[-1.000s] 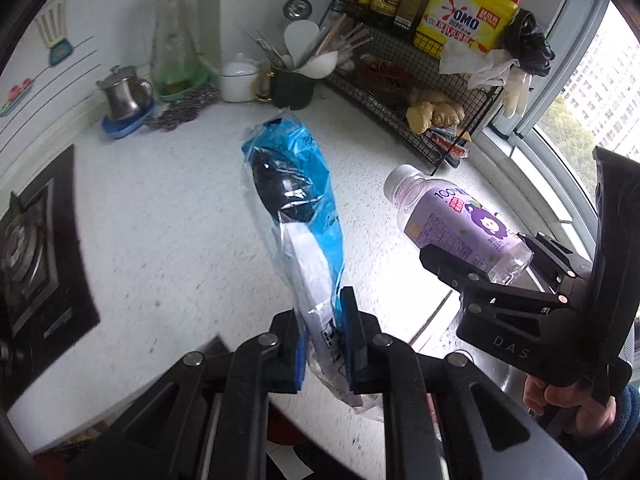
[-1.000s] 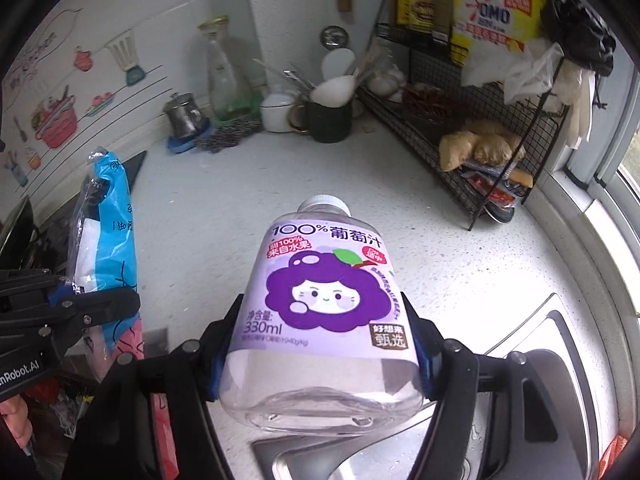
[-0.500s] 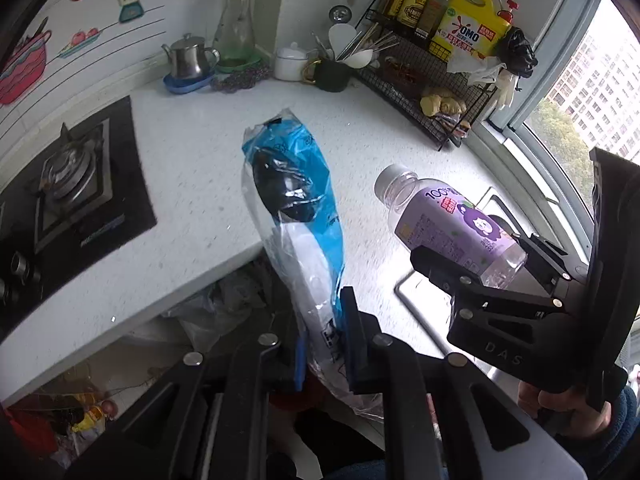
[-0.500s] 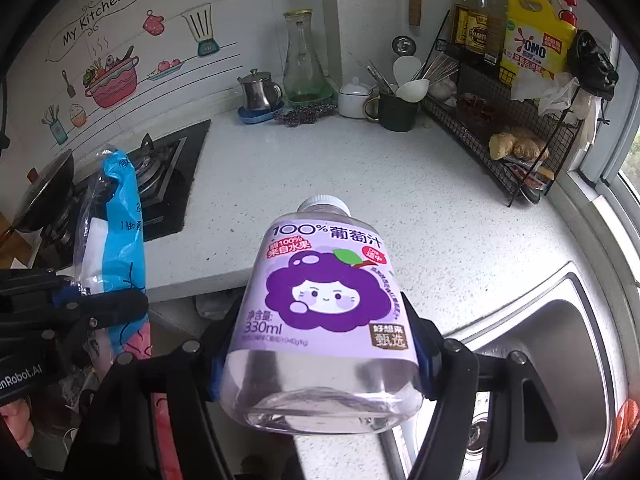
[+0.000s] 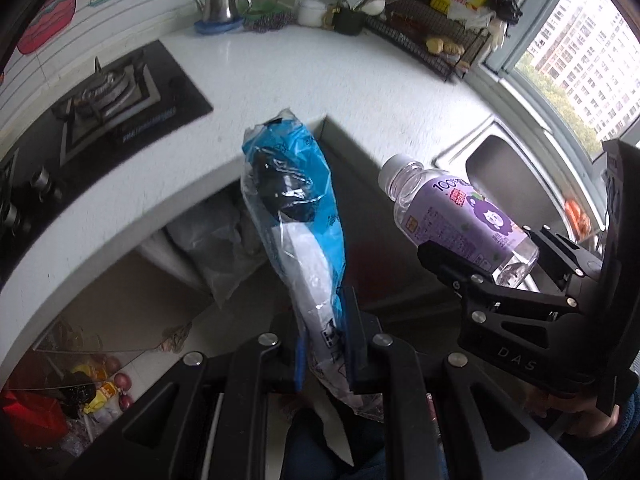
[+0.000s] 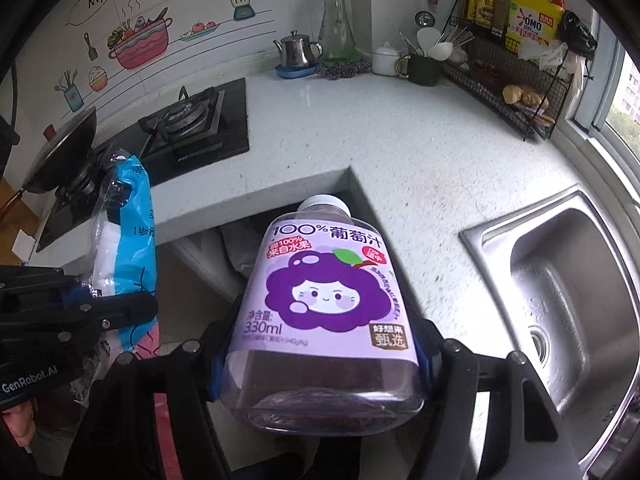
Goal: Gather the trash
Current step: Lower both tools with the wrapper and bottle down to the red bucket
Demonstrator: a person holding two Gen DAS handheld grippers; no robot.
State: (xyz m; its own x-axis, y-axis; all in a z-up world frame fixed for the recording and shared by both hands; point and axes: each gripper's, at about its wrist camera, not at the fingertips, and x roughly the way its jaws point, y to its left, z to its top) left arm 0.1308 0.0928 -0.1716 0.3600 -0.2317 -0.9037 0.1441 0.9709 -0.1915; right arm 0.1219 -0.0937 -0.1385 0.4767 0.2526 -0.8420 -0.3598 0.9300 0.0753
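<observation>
Both hands pulled back off the counter (image 6: 400, 152): left gripper (image 5: 324, 344) pinching wrapper (image 5: 296, 208), right gripper (image 6: 320, 364) clamping bottle (image 6: 324, 300). Now over floor gap w/ grey bag (image 5: 216, 248), prob. drop next.

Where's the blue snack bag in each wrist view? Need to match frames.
Left wrist: blue snack bag sits centre frame, rising from the left hand-held gripper, which is clamped on its lower end.
Right wrist: same bag at the left edge, beside the grape juice bottle.
Shared landmark: the steel kettle by the back wall.
</observation>
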